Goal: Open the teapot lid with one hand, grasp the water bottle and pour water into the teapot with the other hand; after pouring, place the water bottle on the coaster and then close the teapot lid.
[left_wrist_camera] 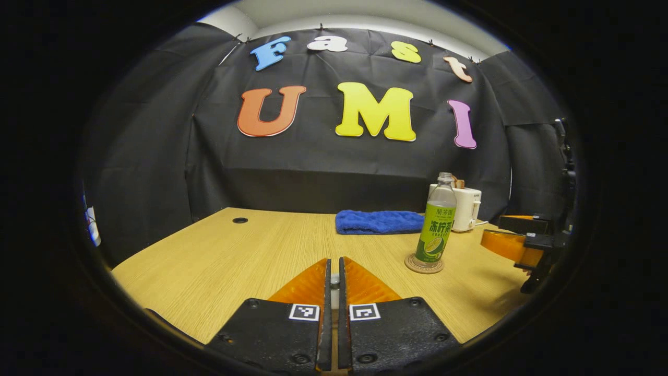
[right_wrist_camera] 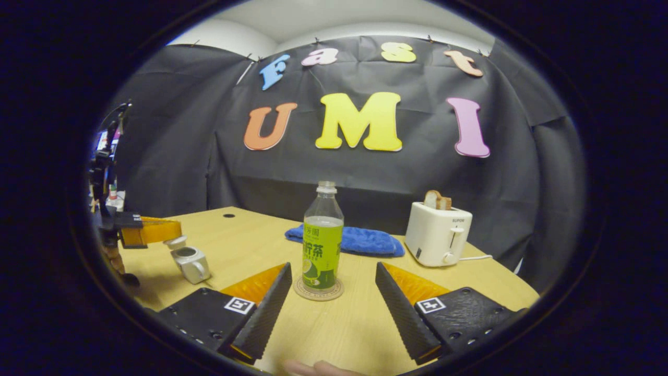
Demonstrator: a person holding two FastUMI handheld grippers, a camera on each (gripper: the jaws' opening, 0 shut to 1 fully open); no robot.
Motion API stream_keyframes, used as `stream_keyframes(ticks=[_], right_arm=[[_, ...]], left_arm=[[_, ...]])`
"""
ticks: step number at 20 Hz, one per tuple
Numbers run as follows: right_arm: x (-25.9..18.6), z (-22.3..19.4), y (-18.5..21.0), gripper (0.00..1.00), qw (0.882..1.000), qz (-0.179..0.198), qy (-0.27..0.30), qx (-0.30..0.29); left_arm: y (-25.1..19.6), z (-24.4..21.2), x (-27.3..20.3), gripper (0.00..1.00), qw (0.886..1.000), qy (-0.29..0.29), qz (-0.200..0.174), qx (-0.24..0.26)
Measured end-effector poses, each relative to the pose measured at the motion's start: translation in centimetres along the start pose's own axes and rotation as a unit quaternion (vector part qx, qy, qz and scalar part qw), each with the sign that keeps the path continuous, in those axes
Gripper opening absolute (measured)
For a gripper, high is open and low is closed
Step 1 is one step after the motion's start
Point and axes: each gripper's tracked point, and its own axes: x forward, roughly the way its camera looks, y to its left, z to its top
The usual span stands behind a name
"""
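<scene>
A clear bottle with a green label (right_wrist_camera: 323,245) stands capless and upright on a round coaster (right_wrist_camera: 318,291). My right gripper (right_wrist_camera: 332,267) is open, its fingers low on either side of the bottle and apart from it. At the left stands a small white teapot (right_wrist_camera: 191,262) with its top uncovered. Its lid (right_wrist_camera: 175,242) hangs just above and to the left of it, pinched by my left gripper (right_wrist_camera: 156,230). In the left gripper view that gripper (left_wrist_camera: 334,260) is shut, a pale bit of the lid showing in the slit. The bottle (left_wrist_camera: 437,222) stands to its right.
A blue towel (right_wrist_camera: 360,240) lies behind the bottle on the wooden table (right_wrist_camera: 339,329). A white toaster (right_wrist_camera: 437,233) with bread in it stands at the back right, its cord trailing right. A small round hole (left_wrist_camera: 240,220) marks the table's far left. A fingertip (right_wrist_camera: 313,368) shows near me.
</scene>
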Motion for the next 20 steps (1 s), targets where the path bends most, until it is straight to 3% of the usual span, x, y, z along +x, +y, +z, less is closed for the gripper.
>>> stream_keyframes(ticks=[2,13,20], right_arm=[[-0.5,-0.4,0.0,0.92,1.0,0.005,0.004,-0.008],[-3.0,1.0,-2.4,0.95,1.0,-0.006,-0.021,0.023],[-5.2,1.0,-3.3,0.95,0.999,-0.013,-0.02,0.033]], left_arm=[[-0.1,0.0,0.4,0.07,1.0,-0.001,0.0,0.002],[-1.0,-0.9,1.7,0.09,1.0,0.013,0.008,0.022],[-1.4,1.3,0.7,0.1,1.0,-0.008,0.016,0.022]])
